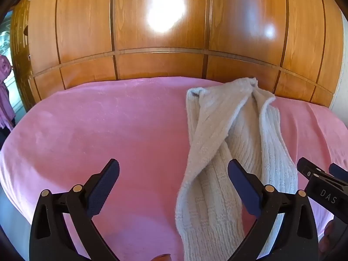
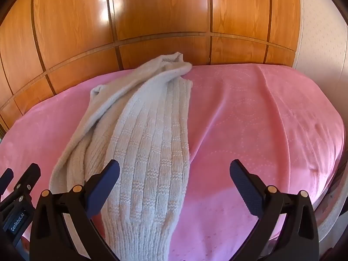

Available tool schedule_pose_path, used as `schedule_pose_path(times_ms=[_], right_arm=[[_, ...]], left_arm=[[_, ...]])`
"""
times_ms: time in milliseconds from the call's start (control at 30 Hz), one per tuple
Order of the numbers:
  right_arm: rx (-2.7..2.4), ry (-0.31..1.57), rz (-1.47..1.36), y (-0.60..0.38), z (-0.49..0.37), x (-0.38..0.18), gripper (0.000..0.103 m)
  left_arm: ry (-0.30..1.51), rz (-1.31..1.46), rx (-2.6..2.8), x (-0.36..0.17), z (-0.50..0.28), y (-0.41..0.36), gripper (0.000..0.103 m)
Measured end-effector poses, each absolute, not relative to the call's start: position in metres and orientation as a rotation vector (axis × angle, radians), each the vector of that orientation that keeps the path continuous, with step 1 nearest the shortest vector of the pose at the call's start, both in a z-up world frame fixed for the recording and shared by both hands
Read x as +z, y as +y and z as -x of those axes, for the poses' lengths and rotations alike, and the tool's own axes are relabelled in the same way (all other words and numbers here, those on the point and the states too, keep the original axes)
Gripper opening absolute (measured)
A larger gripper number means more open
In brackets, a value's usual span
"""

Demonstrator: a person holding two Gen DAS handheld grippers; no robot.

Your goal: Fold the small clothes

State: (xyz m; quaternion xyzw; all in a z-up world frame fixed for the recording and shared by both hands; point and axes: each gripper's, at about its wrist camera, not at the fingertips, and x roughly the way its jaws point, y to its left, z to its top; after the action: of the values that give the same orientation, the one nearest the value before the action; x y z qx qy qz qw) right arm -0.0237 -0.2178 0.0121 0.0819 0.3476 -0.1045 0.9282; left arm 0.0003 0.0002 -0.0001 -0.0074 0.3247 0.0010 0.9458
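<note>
The left gripper (image 1: 173,169) has its jaws spread wide and holds nothing; its right finger stands in front of the knitted garment (image 1: 228,152), whether touching it cannot be told. The right gripper (image 2: 174,169) is likewise spread wide and empty, its left finger over the garment's lower part.

The garment is pale grey-white ribbed knit, folded into a long narrow strip with a softer flap crossing over it. It lies on the pink blanket (image 1: 108,126), running from the lower middle up toward the wooden wardrobe (image 1: 152,32).

The other gripper's body reads "DAS" at the left view's right edge and "GenRobot.AI" at the right view's lower left.

Only the left view shows purple cloth (image 1: 5,100) hanging at its left edge; only the right shows a pale wall (image 2: 322,32) at upper right.
</note>
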Motion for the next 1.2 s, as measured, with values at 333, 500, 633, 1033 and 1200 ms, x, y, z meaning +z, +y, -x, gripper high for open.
schedule_pose_path(times_ms=[333, 500, 633, 1033, 1200], right_arm=[[-0.2, 0.737, -0.165, -0.221, 0.021, 0.008, 0.101], [-0.2, 0.735, -0.145, -0.214, 0.022, 0.005, 0.101], [-0.196, 0.74, -0.143, -0.214, 0.022, 0.005, 0.101], [-0.194, 0.732, -0.135, -0.212, 0.024, 0.005, 0.101], [-0.193, 0.727, -0.132, -0.211, 0.024, 0.006, 0.101]], left_arm=[[0.659, 0.005, 0.007, -0.007, 0.005, -0.004, 0.099], [0.672, 0.014, 0.006, -0.012, 0.002, 0.002, 0.099], [0.674, 0.017, 0.004, -0.013, 0.001, 0.002, 0.099], [0.671, 0.017, 0.006, -0.015, 0.005, 0.005, 0.099], [0.671, 0.016, 0.006, -0.014, 0.004, 0.005, 0.099]])
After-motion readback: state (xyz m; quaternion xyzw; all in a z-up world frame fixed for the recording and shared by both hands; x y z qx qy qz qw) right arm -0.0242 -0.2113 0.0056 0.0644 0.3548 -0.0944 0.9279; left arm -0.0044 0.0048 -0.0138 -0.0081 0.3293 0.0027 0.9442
